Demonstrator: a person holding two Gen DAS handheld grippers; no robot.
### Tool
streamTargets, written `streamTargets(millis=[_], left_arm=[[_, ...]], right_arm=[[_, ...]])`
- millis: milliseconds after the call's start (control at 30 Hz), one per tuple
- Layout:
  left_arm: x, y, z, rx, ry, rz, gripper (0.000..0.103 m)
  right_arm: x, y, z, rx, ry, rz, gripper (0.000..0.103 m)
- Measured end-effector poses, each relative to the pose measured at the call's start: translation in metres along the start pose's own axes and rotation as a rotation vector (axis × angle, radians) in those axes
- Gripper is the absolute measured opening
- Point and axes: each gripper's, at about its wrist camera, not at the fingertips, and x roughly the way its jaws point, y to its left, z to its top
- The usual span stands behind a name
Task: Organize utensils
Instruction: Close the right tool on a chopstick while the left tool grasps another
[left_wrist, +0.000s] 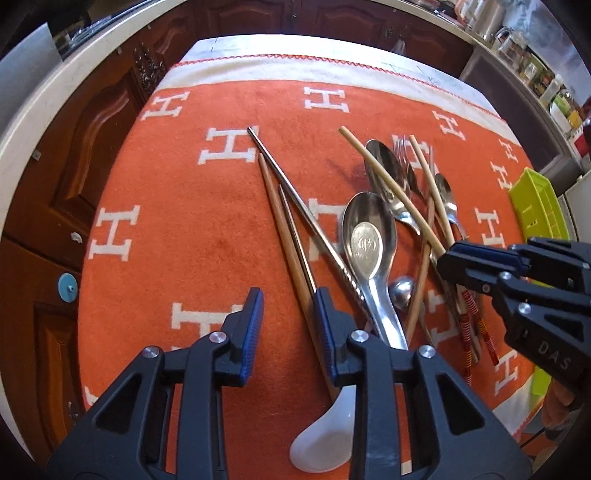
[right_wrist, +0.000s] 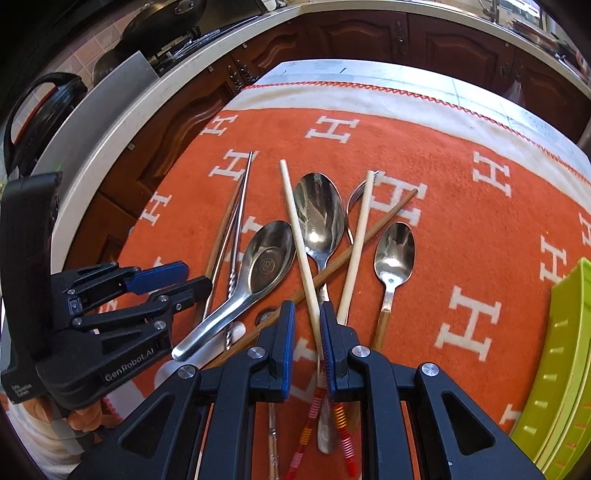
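Two tools over one tangled heap. My right tool, low centre of its own view, has its jaws narrowed around a pale chopstick with a red-banded handle; one pad may be touching, but I cannot tell whether it is truly pinched. My left tool stands part open at the bottom of its view with bare cloth in the gap. Its right pad sits against the wooden chopsticks, holding nothing.

Risks, as I judge them:
- pale stick lies across the big steel spoon and a brown chopstick; lifting could drag or flick them.
- a light grip lets the stick pivot and drop.
- my tools sit near each other; they could collide.

Both tools point steeply down at the orange cloth on the worktop. Green tray waits at right edge.
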Motion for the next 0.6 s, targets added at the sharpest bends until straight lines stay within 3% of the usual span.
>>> streamTargets(millis=[267, 367, 600], left_arm=[[-0.001, -0.001, -0.004, 0.029, -0.021, 0.019, 0.026], [0.002, 0.001, -0.007, 0.019, 0.009, 0.027, 0.013], [-0.001, 0.000, -0.011, 0.042, -0.013, 0.067, 0.012]], right_arm=[[0.014, 0.003, -0.003, -0.030, 0.013, -0.015, 0.014], [0.014, 0.003, -0.005, -0.031, 0.013, -0.004, 0.011], [0.012, 0.003, -0.011, -0.034, 0.008, 0.004, 0.007]])
